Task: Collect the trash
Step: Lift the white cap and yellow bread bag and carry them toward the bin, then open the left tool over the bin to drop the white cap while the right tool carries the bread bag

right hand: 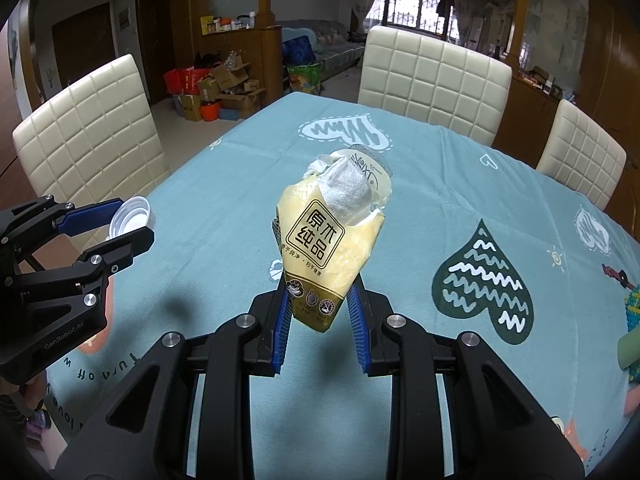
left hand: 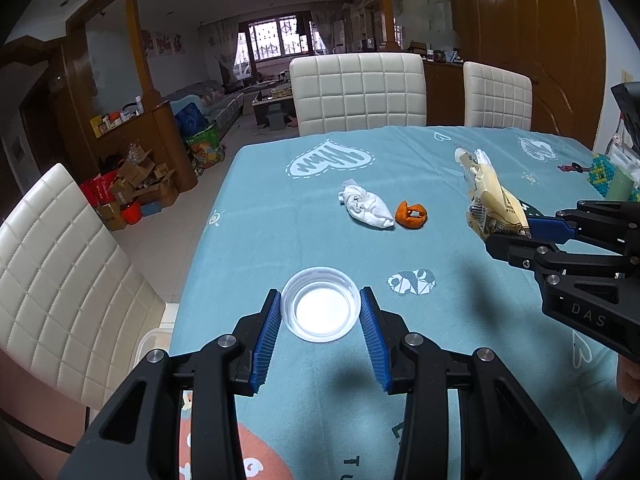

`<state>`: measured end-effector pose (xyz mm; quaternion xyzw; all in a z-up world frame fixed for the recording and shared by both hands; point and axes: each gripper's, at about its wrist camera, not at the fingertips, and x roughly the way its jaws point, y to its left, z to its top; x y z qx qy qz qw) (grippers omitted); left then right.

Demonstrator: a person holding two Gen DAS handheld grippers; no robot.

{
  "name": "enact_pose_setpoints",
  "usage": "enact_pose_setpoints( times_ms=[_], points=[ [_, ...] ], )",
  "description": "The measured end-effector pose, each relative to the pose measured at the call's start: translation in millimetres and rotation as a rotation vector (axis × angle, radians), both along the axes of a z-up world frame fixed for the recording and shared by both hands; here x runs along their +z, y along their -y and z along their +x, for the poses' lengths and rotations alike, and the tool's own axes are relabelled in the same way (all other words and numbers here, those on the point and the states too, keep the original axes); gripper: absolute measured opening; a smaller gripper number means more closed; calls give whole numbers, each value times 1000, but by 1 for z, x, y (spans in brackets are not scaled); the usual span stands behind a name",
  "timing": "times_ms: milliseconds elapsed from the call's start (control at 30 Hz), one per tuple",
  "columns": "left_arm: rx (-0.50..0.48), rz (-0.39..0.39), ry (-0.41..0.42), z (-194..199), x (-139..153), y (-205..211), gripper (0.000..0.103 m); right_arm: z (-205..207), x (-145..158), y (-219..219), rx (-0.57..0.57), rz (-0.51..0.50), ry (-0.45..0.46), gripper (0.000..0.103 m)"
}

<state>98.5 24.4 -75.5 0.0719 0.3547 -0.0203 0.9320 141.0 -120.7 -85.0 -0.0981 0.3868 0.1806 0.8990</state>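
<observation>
**Colours and patterns observed**

Tablecloth [left hand: 280, 220]: teal, white and dark heart prints. Tissue packet [right hand: 326, 248]: yellow, black lettering. Lid [left hand: 320, 304]: white. Crumpled tissue [left hand: 366, 206]: white. Peel [left hand: 411, 216]: orange. Chairs [left hand: 358, 92]: cream, quilted squares.

On the table [left hand: 256, 248], the crumpled tissue [left hand: 366, 207] lies just left of the peel [left hand: 411, 215].

Your yellow tissue packet [right hand: 324, 256] hides its bottom corner between the blue pads [right hand: 280, 328]; at the right edge of both frames, the beaded green-yellow item [left hand: 602, 172] is cut off and unidentifiable
</observation>
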Motion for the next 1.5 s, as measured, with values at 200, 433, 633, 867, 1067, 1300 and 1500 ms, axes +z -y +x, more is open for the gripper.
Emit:
enact_pose_setpoints(
  times_ms=[200,433,633,867,1067,1300,1500],
  points=[
    [16,-25,-21,4,-12,-11,40,2,-11,-19,28,-18,-19,29],
    [38,-19,-37,4,-26,-28,40,9,-25,-45,66,-29,-50,29],
    [70,-35,-43,4,-33,-50,40,12,-36,-77,116,-49,-72,29],
    [141,-49,-47,4,-41,-86,40,14,-42,-120,183,-67,-78,29],
    [197,-54,-49,-1,-44,-115,40,14,-48,-151,233,-75,-91,29],
    [253,-57,-43,-11,-46,-147,40,9,-50,-188,289,-90,-92,29],
    [310,-63,-43,-22,-50,-175,40,0,-50,-218,340,-103,-83,29]
  ],
)
